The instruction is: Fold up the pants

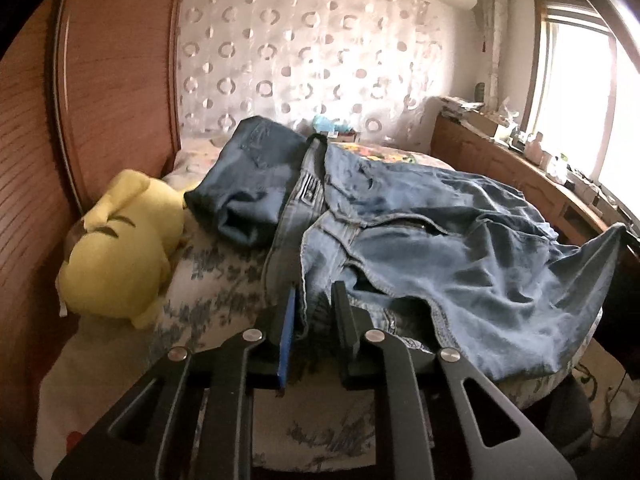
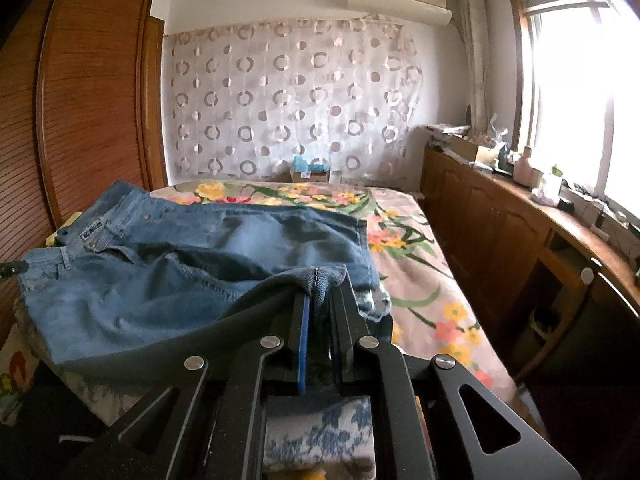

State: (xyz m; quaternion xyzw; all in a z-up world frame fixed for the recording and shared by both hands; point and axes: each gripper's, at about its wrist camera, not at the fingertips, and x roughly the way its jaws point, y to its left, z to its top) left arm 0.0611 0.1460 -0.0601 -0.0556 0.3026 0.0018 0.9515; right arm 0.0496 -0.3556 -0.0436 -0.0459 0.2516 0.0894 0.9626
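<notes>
I have both grippers clamped on the jeans (image 1: 420, 240). In the left wrist view, low centre of the frame, my left gripper (image 1: 316, 300) pinches a bunched edge of denim between its narrowed fingers, the blue pad on the left finger pressed against the cloth. The jeans spread from there toward the upper middle and right of the frame, rumpled, with the waistband and a dark folded part lying near the centre. They rest on the bed (image 1: 224, 280), whose cover here shows a blue-grey pattern. A yellow plush toy (image 1: 120, 240) lies at the left of the frame against the wooden wardrobe (image 1: 100, 80), just beside the dark folded part of the jeans.

In the right wrist view, my right gripper (image 2: 320, 300) is closed on a hem of the denim at lower centre, the stitched seam standing up between the fingers. The jeans fill the left middle of that frame, waistband toward the left edge. The floral bedspread (image 2: 400, 248) stretches to the right of them, with a wooden cabinet (image 2: 500, 220) along the right side under the window (image 2: 572, 92).
</notes>
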